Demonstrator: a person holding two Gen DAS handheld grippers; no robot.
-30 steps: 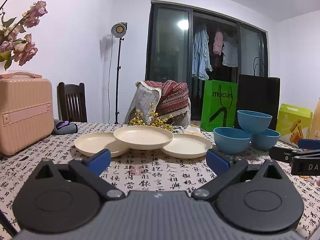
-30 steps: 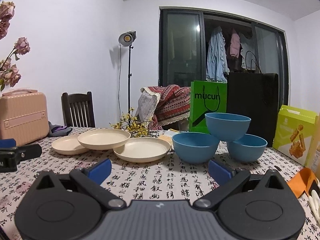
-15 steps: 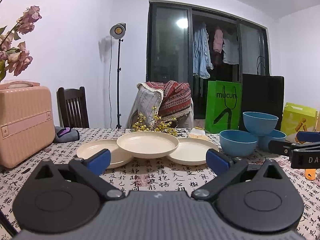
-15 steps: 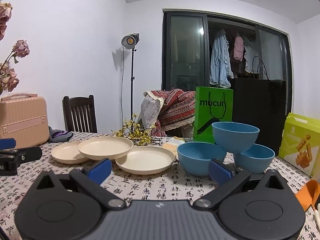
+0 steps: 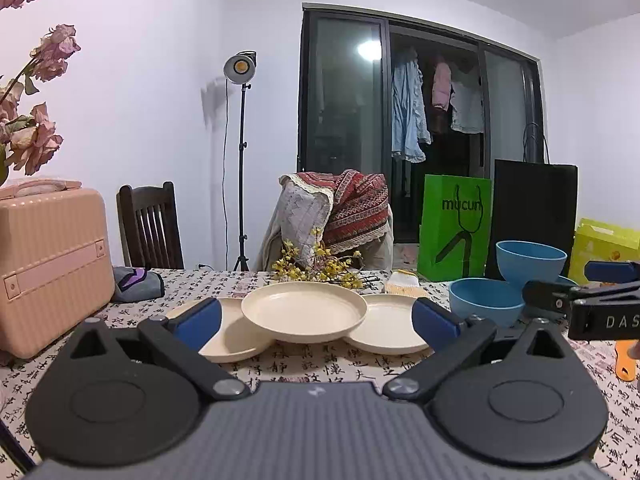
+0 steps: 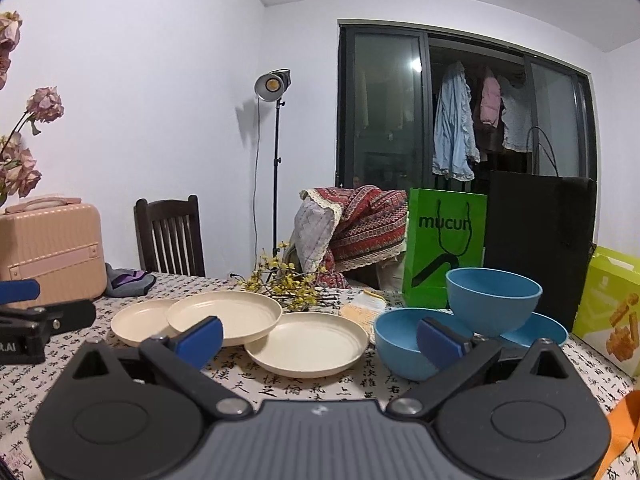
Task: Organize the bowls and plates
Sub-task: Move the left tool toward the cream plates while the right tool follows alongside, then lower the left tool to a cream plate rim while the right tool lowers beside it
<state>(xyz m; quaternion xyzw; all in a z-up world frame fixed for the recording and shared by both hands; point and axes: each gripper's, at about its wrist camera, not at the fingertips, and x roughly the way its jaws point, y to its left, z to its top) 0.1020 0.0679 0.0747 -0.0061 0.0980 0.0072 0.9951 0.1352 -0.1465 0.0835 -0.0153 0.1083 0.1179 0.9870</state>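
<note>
Three cream plates lie on the patterned tablecloth: a middle plate (image 5: 304,309) rests tilted across a left plate (image 5: 228,338) and a right plate (image 5: 386,328). Three blue bowls stand to their right; the top bowl (image 6: 493,299) sits on a near bowl (image 6: 404,350) and a far bowl (image 6: 538,330). My left gripper (image 5: 316,318) is open, low over the table, facing the plates, with nothing between its fingers. My right gripper (image 6: 320,336) is also open and holds nothing, a short way in front of the right plate (image 6: 306,344) and the near bowl.
A pink case (image 5: 48,264) stands at the left with dried roses (image 5: 36,128) above it. A green bag (image 6: 444,246), a black bag (image 6: 538,240) and a yellow-green box (image 6: 612,312) line the back right. Yellow flower sprigs (image 5: 320,266) lie behind the plates. A grey pouch (image 5: 136,282) lies near a dark chair (image 5: 150,226).
Both grippers have come lower and closer to the table and dishes, so plates and bowls look larger. Their fingers stay spread. No dish has moved.
</note>
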